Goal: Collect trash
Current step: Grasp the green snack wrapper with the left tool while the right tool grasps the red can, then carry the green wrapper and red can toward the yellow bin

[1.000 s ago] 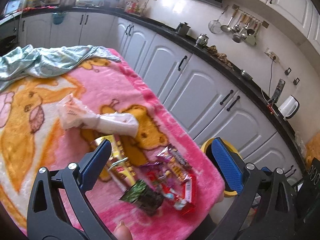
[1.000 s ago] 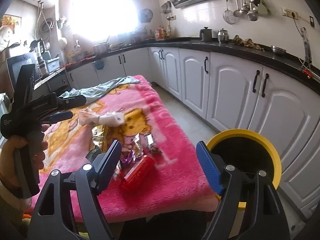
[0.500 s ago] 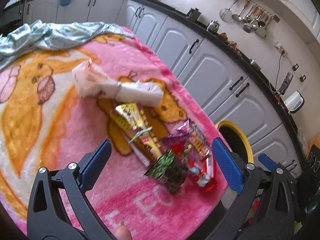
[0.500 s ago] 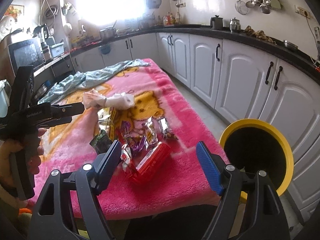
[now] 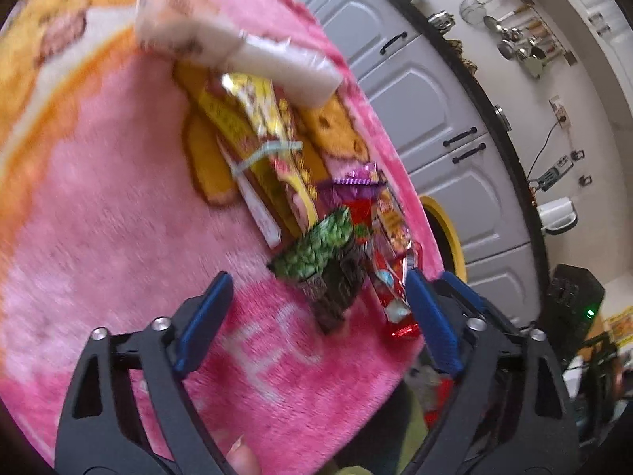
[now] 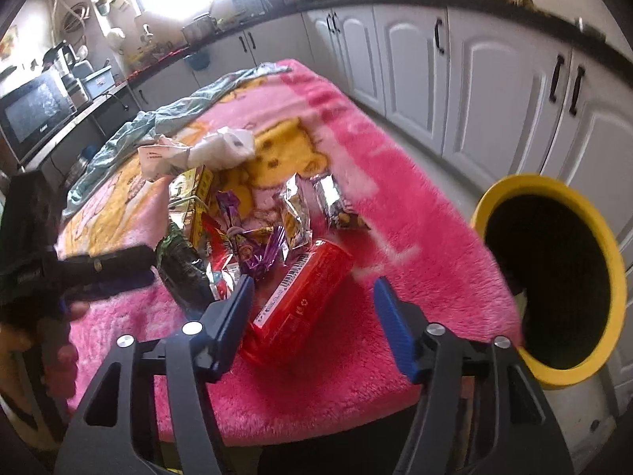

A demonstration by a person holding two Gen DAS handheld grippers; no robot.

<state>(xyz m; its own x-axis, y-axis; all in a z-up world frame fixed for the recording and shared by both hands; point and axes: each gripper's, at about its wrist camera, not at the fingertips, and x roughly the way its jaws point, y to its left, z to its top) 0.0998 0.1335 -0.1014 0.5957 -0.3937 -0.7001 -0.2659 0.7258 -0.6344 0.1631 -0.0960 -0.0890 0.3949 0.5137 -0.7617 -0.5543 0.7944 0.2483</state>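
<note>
- Left wrist view: the left gripper (image 5: 316, 316) hangs with its jaws spread wide and nothing between them, low over the pink blanket (image 5: 118, 237). The green wrapper (image 5: 316, 257) lies just ahead of the fingertips, roughly centred in the gap. A red foil wrapper (image 5: 389, 281) sits beside the right-hand finger, and the yellow packet (image 5: 257, 126) and white tissue pack (image 5: 237, 43) lie farther ahead. The picture is blurred, so whether either pad touches a wrapper cannot be told.
- The step in hand looks like the approach to a first pick; all the litter is on the blanket.
- Right wrist view: the right gripper (image 6: 312, 308) is also spread and empty. The red package (image 6: 298, 297) lies between its fingers, nearer the left-hand one, slanting away from them. The silver wrappers (image 6: 316, 206) and purple wrapper (image 6: 245, 245) sit beyond the fingertips. The yellow-rimmed bin (image 6: 609, 261) stands well off to the outer side of the right-hand finger, past the blanket's edge.
- The next move probably calls for lowering over the nearest piece, closing on it squarely, then carrying it across to the bin.
</note>
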